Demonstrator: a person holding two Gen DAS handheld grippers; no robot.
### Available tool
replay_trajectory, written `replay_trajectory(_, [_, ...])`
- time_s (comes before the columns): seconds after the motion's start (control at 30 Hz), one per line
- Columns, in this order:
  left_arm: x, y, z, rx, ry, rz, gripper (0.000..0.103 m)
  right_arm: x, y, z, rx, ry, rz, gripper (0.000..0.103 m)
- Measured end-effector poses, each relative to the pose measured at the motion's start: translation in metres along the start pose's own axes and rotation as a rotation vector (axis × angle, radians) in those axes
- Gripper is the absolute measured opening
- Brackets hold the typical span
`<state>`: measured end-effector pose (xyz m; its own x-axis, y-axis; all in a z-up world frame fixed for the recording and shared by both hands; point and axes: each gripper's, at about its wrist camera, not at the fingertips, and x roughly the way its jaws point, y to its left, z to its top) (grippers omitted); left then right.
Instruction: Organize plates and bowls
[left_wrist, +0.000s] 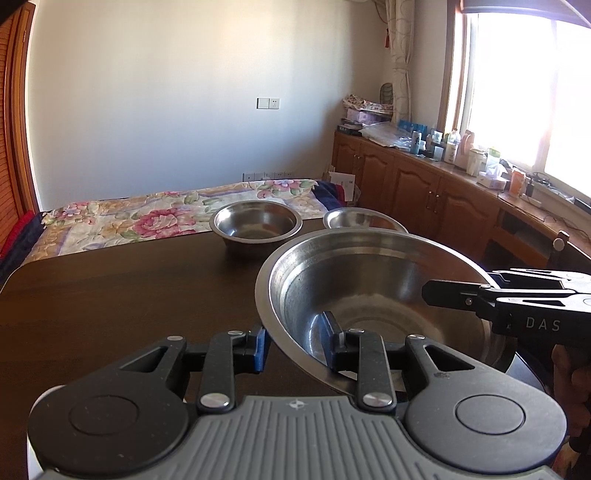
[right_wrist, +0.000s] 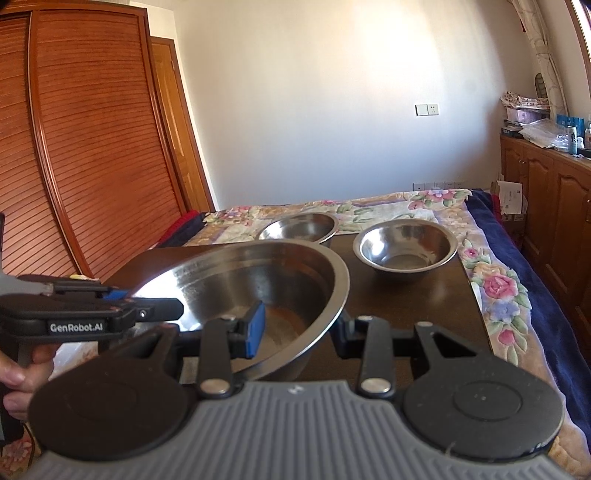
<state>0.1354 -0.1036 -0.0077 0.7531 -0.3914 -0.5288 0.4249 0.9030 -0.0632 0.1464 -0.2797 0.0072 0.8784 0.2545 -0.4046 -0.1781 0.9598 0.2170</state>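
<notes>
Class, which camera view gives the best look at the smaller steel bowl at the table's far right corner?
The right wrist view: the smaller steel bowl shows whole, rim and inside. In the left wrist view only a sliver of its rim shows behind the large basin.

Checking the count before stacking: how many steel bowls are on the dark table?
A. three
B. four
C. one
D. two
A: the large bowl between both grippers' fingers, plus the left far bowl and the right far bowl behind it.
</notes>
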Motion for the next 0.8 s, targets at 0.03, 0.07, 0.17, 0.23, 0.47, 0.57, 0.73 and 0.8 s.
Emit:
replay_trajectory(0.03, [-0.001, 0.0, -0.001, -0.001, 0.0, 0.0, 0.031, -0.001, 0.001, -0.001, -0.001, -0.001, 0.0, 0.039])
replay_trajectory(0.07, [-0.002, 0.0, -0.001, -0.001, 0.0, 0.001, 0.031, -0.001, 0.002, -0.001, -0.002, -0.001, 0.001, 0.039])
replay_trajectory(0.17, [-0.004, 0.0, -0.002, 0.0, 0.0, 0.001, 0.031, -0.004, 0.005, -0.003, -0.006, -0.002, 0.001, 0.039])
replay_trajectory(0.23, [-0.007, 0.001, -0.004, 0.0, -0.002, 0.002, 0.031, -0.006, 0.007, -0.005, -0.006, -0.001, 0.003, 0.039])
replay_trajectory(0.47, [-0.016, 0.0, -0.006, 0.001, -0.011, 0.004, 0.031, -0.013, 0.013, -0.01, -0.013, -0.001, 0.002, 0.039])
replay_trajectory(0.57, [-0.019, 0.0, -0.007, 0.001, -0.015, 0.004, 0.031, -0.016, 0.016, -0.011, -0.018, -0.002, 0.002, 0.039])
replay_trajectory(0.73, [-0.021, 0.002, -0.01, -0.003, -0.007, 0.004, 0.032, -0.021, 0.02, -0.012, -0.023, -0.003, 0.005, 0.039])
replay_trajectory(0.8, [-0.021, 0.003, -0.012, -0.005, -0.003, 0.005, 0.032, -0.021, 0.02, -0.013, -0.022, 0.0, 0.005, 0.039])
